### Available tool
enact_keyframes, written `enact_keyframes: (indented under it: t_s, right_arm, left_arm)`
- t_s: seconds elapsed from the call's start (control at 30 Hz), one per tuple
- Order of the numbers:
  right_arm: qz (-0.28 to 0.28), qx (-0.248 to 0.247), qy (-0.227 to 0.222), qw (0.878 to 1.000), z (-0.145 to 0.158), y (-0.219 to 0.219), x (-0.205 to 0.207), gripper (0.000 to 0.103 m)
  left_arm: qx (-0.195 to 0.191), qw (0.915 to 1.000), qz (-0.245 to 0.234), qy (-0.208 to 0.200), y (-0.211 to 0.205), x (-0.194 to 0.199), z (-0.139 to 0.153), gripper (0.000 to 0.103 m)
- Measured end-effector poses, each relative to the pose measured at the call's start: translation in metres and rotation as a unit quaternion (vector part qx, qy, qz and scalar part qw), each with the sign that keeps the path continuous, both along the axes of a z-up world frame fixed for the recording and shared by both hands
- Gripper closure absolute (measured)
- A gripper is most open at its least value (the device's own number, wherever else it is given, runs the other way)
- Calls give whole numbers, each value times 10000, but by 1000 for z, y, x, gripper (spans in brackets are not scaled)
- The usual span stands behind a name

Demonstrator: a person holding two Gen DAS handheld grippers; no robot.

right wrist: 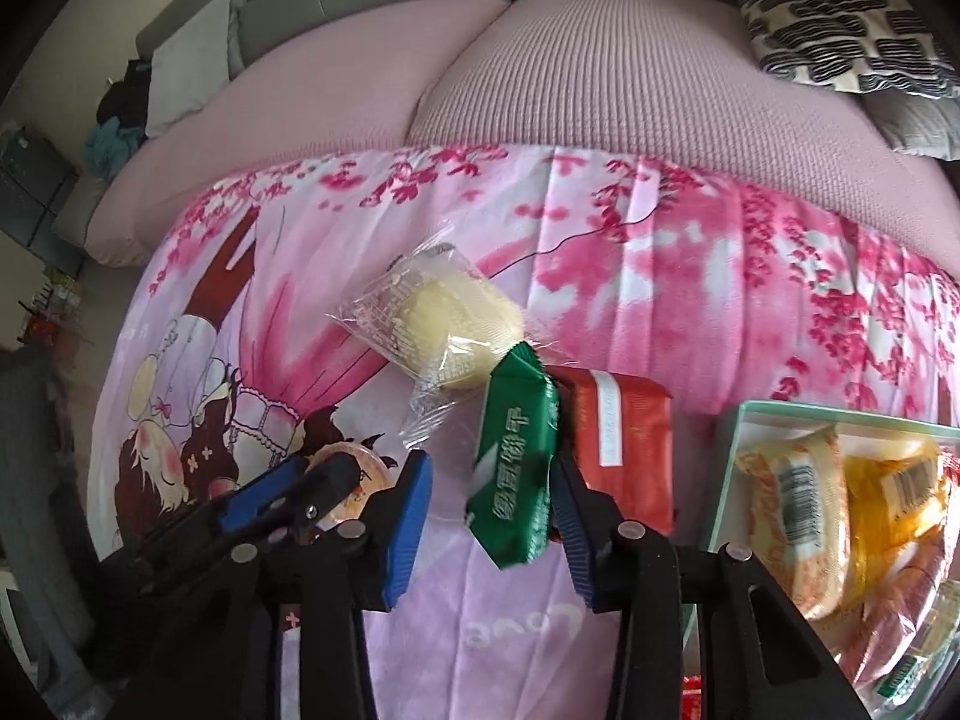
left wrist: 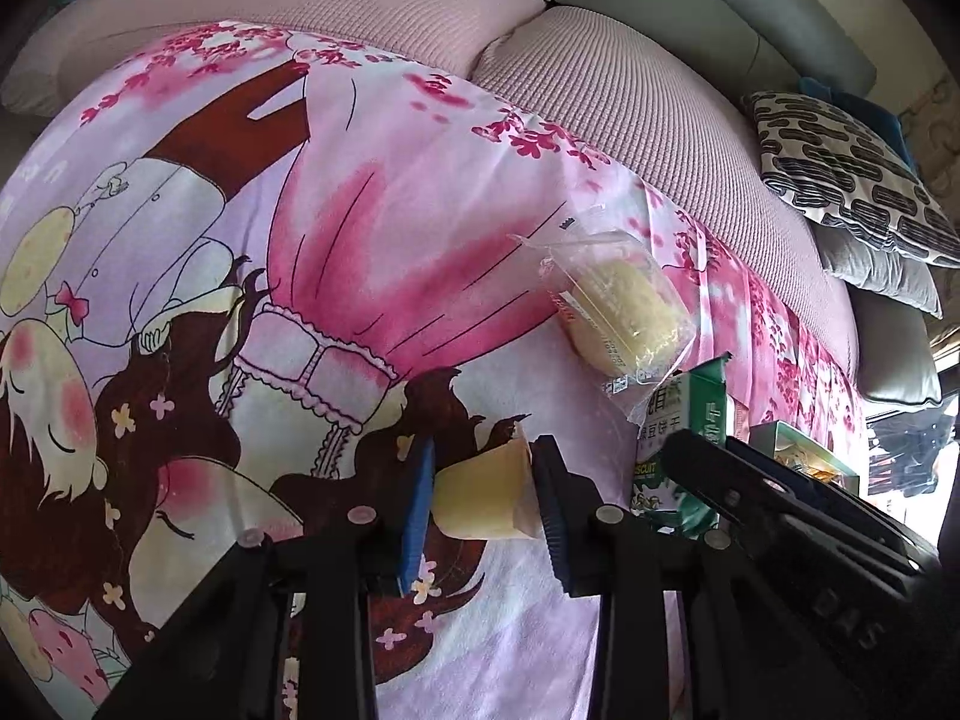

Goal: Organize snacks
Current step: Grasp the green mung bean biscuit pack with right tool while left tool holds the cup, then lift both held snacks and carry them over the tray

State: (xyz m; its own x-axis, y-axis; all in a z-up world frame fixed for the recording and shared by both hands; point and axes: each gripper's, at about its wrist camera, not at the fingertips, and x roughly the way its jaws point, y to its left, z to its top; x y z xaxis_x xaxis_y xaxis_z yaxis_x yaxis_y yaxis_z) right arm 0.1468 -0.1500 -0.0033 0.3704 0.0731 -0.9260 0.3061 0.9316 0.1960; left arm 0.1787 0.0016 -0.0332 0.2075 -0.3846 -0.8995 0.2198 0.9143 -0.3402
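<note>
My left gripper [left wrist: 483,495] is shut on a small yellow jelly cup [left wrist: 480,498], held just above the pink cartoon bedsheet [left wrist: 360,240]; it also shows in the right wrist view [right wrist: 354,480]. My right gripper [right wrist: 492,516] is open, with a green biscuit packet [right wrist: 516,462] leaning between its fingers against the right pad. A clear-wrapped yellow cake [right wrist: 444,324] lies just beyond, also seen in the left wrist view [left wrist: 624,312]. A red packet [right wrist: 624,444] lies behind the right finger. The green packet shows in the left wrist view [left wrist: 684,420].
A pale green box [right wrist: 729,480] with several wrapped snacks stands at the right on the sheet, also visible in the left wrist view [left wrist: 798,450]. Pink sofa cushions [right wrist: 540,78] rise behind. A black-and-white patterned pillow [right wrist: 840,18] lies at the far right.
</note>
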Motion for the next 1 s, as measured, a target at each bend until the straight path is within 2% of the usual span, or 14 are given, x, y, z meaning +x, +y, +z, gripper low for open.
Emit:
enact_keyframes:
  t_s: [0.1, 0.3, 0.8, 1.0]
  right_arm:
    - [-3, -34, 161, 9999, -8, 0, 7, 65]
    - [-67, -118, 405, 9991, -26, -3, 13, 72]
    - [-133, -88, 327, 9993, -31, -2, 17, 77]
    - [-188, 74, 239, 9995, -30, -2, -2, 77]
  left_arm:
    - [-6, 10000, 9, 54, 2, 2, -4, 61]
    - [35, 9999, -69, 69, -1, 1, -7, 60]
    - [147, 9999, -55, -42, -9, 0, -10, 64]
    - [128, 9999, 11, 40, -3, -6, -9, 64]
